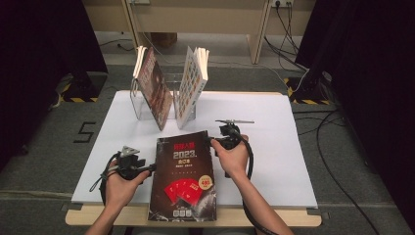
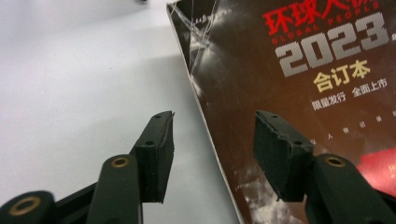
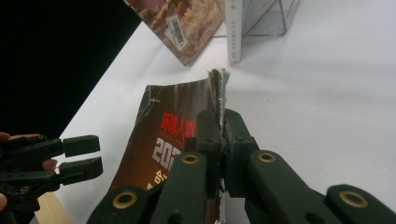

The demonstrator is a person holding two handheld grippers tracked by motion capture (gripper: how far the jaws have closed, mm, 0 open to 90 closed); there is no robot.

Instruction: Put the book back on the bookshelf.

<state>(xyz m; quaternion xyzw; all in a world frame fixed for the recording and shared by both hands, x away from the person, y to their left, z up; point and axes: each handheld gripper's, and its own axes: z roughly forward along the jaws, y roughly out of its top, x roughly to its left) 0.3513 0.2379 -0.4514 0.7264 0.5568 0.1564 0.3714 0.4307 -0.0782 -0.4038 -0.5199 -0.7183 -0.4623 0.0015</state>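
With the right gripper [image 3: 219,133] pinching the magazine's [image 1: 183,171] edge and the left gripper [image 2: 212,154] open, pages could tear.

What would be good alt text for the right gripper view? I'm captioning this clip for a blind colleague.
The right gripper is shut on the lifted edge of a dark magazine with red and silver cover lettering, which lies on a white table. At lower left the left gripper hangs open near the magazine's other side; two books lean in a clear stand beyond.
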